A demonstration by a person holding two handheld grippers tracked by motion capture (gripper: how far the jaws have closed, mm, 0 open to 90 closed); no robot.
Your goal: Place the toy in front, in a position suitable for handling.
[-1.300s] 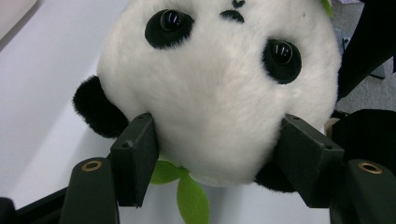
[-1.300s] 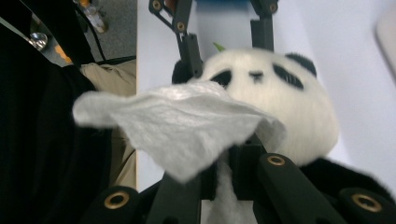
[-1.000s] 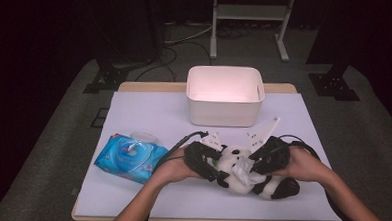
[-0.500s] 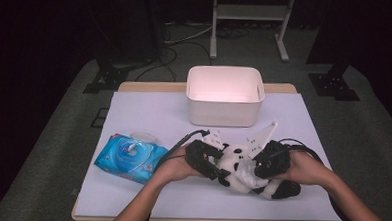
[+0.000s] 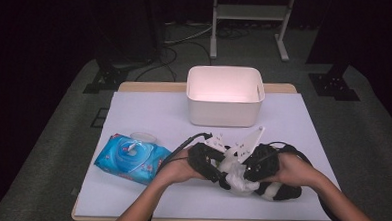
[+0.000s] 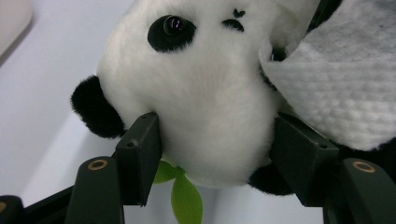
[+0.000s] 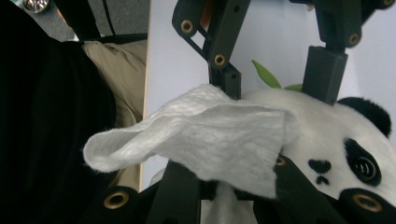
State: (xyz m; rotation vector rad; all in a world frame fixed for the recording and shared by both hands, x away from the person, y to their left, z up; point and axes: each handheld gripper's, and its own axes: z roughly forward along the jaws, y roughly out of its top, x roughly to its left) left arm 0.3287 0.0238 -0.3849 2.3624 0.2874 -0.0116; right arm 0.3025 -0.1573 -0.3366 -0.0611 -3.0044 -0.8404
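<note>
Currently the work in hand is wiping a plush panda (image 5: 261, 186) with a wet wipe (image 5: 236, 175), and it appears to be mid-course: the wipe is already out of its pack and pressed against the toy's face, while how much of the toy is left to clean cannot be judged. The panda lies on the white table cover (image 5: 149, 113) at the near right, just in front of the person, well short of the white storage bin (image 5: 224, 96) at the far centre. The blue wet-wipe pack (image 5: 132, 158) rests at the near left, apart from the toy. The left gripper (image 6: 215, 154) stands partly open, its two black pads pressing either side of the panda's white head and steadying it; a green leaf tag (image 6: 184, 196) hangs below. The right gripper (image 7: 224, 186) is closed down tight on the wipe, pinching a fold of it so that the loose sheet drapes over the panda's muzzle. Judged from this, remaining steps are to rub the wipe across the face and then dispose of it.
</note>
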